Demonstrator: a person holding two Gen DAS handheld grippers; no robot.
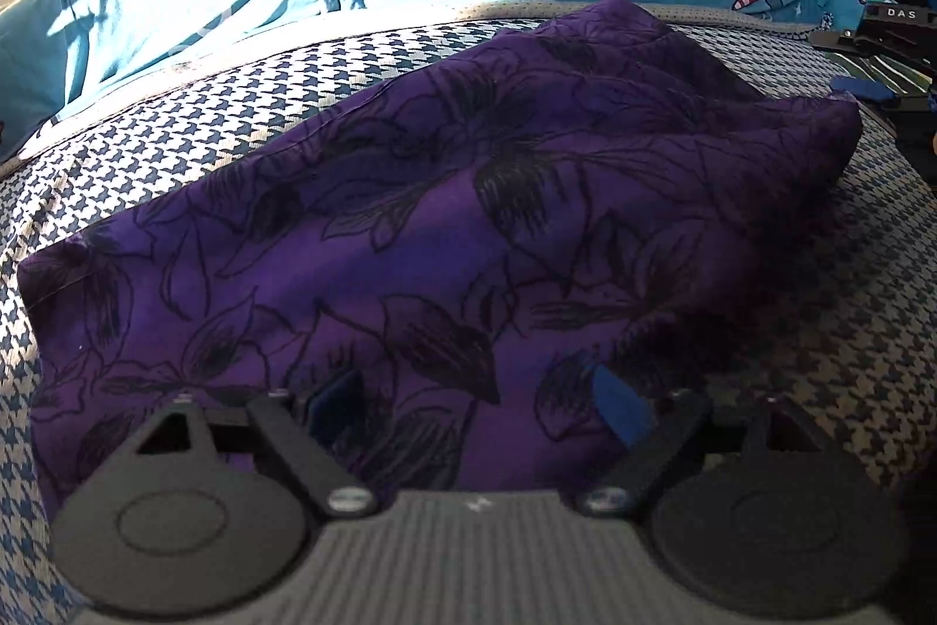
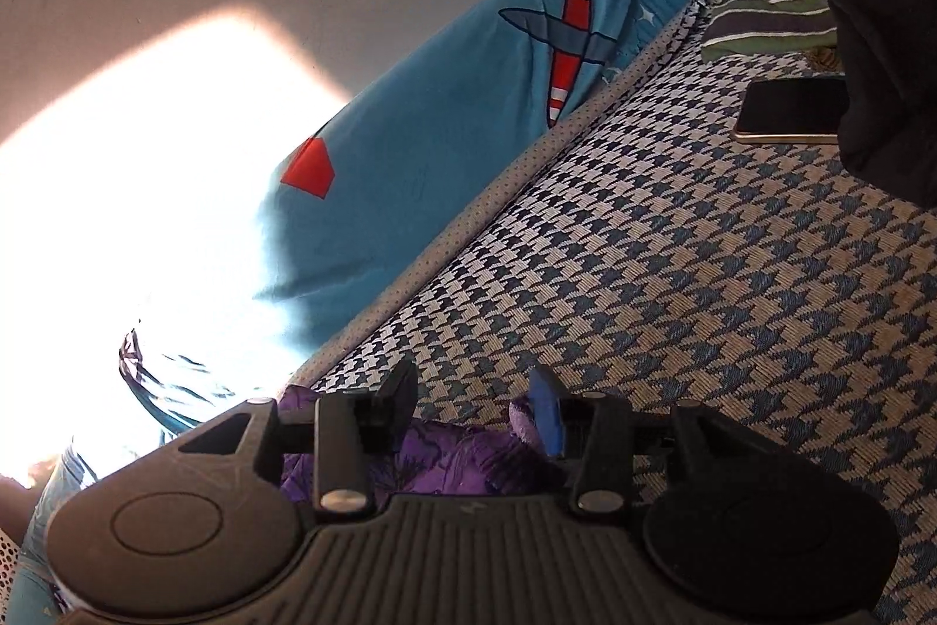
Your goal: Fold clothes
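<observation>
A purple garment (image 1: 468,226) with a black floral print is spread, creased, on a houndstooth-woven mat (image 1: 175,121). The left gripper (image 1: 477,402) is held wide open above it, empty. Only the right view shows the right gripper (image 2: 474,402) partly open, cloth lying loose between its jaws, and a glossy phone (image 2: 790,106).

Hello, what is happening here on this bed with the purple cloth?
A person holding a two-finger gripper in each hand is folding a purple flowered garment on a houndstooth mattress. The garment lies folded over. The left gripper hangs above its near edge with jaws wide open, gripping nothing. The right gripper is at the garment's far corner, jaws apart with a bit of cloth between them but not pinched. A phone and a striped folded item lie nearby.
</observation>
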